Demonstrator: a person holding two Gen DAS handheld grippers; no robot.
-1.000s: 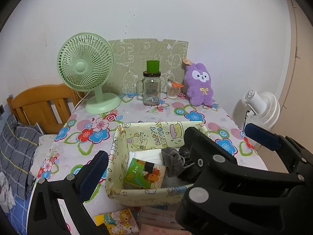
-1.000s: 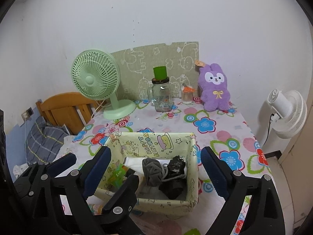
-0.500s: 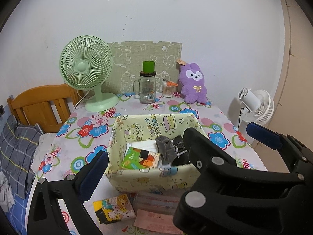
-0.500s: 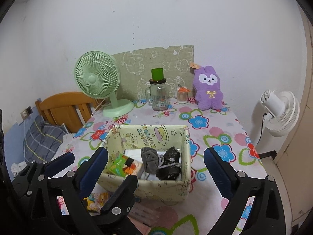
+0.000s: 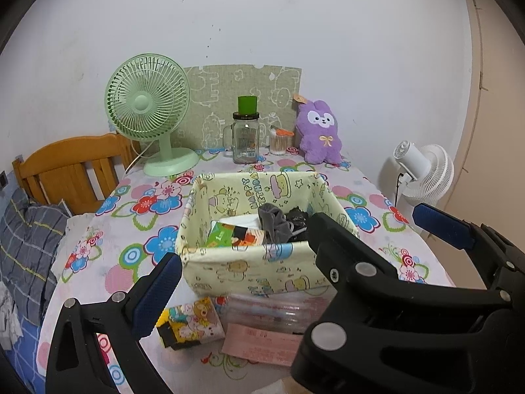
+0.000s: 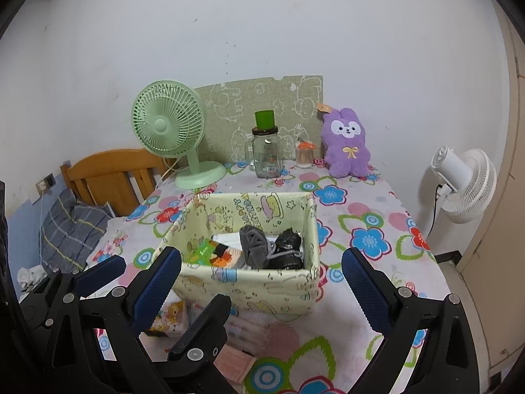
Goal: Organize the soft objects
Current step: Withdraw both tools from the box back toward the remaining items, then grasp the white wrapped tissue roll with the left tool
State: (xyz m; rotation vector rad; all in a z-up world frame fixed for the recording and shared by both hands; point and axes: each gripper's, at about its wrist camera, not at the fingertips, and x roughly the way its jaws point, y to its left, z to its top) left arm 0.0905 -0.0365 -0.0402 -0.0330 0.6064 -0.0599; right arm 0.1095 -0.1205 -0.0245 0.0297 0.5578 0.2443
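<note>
The right claw is seen spread wide and empty at the bottom of its own view, its blue pads flanking the near wall of the fabric basket without touching it. The left claw is likewise held spread with nothing between its pads; in the left wrist view its own fingers appear at the lower left and far right of the frame, while the dark bulk across the lower right is the right claw's body, partly hiding the basket's near corner.

Inside the basket, at the centre of both views, a grey rolled sock and a black bundle are packed side by side, with a white folded item behind them and a green-and-orange packet to their left.

On the counter, just in front of the basket, a small cartoon-printed pack, a clear plastic case and a pink slip are left lying. Further out, at the upper centre against the wall, a purple plush rabbit is sat upright beside a glass jar and a green fan.

The sorting is judged to be mostly done — the soft rolls are already in the basket. Whether the plush is meant to be added cannot be told.
</note>
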